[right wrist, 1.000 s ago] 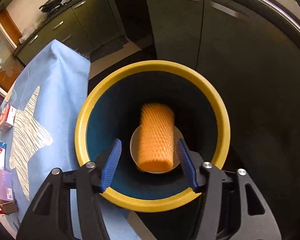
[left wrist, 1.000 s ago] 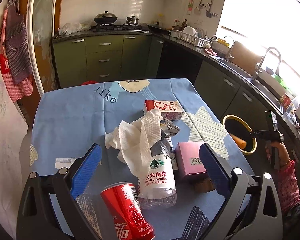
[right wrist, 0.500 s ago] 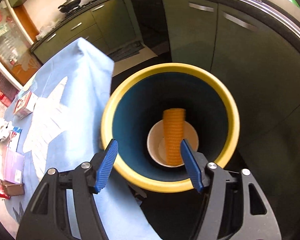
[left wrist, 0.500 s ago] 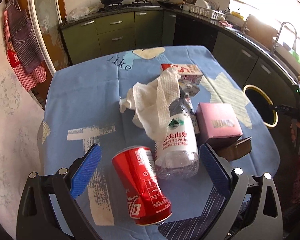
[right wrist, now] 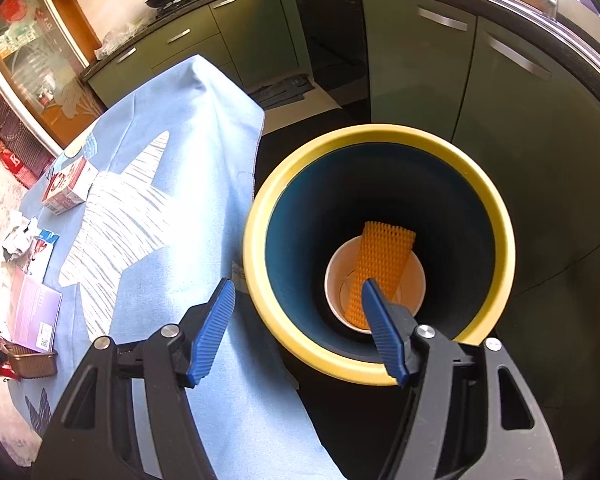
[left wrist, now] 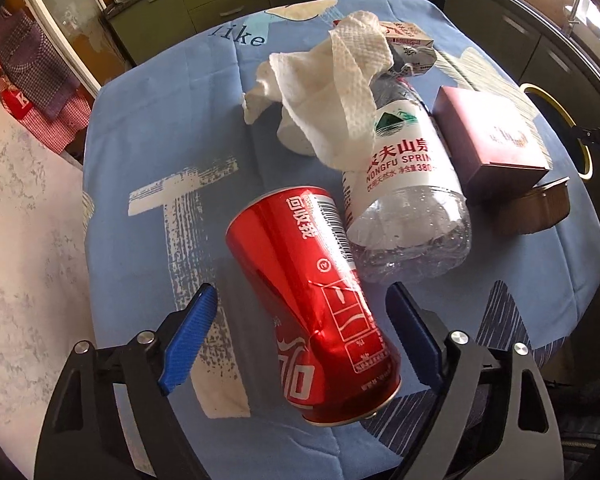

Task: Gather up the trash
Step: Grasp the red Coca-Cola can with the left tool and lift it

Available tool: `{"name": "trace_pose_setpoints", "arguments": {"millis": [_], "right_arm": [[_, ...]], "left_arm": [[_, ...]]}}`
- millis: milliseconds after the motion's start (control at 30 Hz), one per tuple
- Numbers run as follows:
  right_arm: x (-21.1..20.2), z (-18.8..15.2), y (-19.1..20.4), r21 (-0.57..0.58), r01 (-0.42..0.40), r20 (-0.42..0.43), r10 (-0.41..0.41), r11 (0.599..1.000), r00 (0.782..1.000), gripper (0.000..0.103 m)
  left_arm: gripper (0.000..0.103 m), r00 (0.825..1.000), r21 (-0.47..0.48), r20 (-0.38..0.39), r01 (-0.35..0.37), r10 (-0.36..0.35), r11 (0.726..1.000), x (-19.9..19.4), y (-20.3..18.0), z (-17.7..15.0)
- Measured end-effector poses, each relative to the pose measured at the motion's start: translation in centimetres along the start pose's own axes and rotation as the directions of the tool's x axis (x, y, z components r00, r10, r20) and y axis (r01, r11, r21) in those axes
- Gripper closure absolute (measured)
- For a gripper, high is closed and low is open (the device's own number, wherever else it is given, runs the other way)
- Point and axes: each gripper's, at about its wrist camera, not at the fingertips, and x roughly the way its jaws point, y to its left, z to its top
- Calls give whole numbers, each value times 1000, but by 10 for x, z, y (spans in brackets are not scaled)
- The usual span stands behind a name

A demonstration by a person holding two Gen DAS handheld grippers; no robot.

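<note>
A dented red soda can (left wrist: 312,304) lies on the blue tablecloth (left wrist: 160,128), between the blue pads of my left gripper (left wrist: 300,300). Its jaws are closing around the can, with gaps still showing on both sides. Beside the can lie a clear water bottle (left wrist: 404,200), a crumpled paper towel (left wrist: 328,92), a pink box (left wrist: 492,144) and a red-and-white carton (left wrist: 412,40). My right gripper (right wrist: 300,296) hangs open and holds nothing, above the near left rim of the yellow-rimmed bin (right wrist: 380,136). Inside the bin sit an orange foam net (right wrist: 380,260) and a paper cup (right wrist: 414,292).
A small brown tray (left wrist: 540,208) sits at the table's right edge by the pink box. Green kitchen cabinets (right wrist: 420,60) stand behind the bin. The bin (left wrist: 564,120) stands on the floor just off the table's right side. A wall (left wrist: 20,240) borders the table on the left.
My left gripper has dropped and tilted down over the red can, and its pads have come closer together. My right gripper has drifted left off the bin's middle; the foam net has settled in the bin.
</note>
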Motion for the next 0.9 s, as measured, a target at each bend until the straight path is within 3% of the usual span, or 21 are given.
{"name": "trace_pose_setpoints", "arguments": {"millis": [300, 367, 567, 900], "right_arm": [[8, -1, 7, -22, -8, -41, 7, 1000, 999, 40], [10, -1, 11, -30, -9, -48, 8, 999, 999, 40], [8, -1, 20, -46, -25, -43, 23, 999, 999, 40], [-20, -5, 15, -15, -43, 32, 44, 999, 999, 40]], "left_arm": [[49, 995, -9, -97, 18, -19, 1000, 28, 21, 3], [50, 995, -18, -95, 22, -23, 1000, 30, 26, 2], [50, 999, -43, -43, 7, -9, 999, 22, 40, -6], [52, 992, -79, 117, -30, 39, 996, -39, 50, -9]]}}
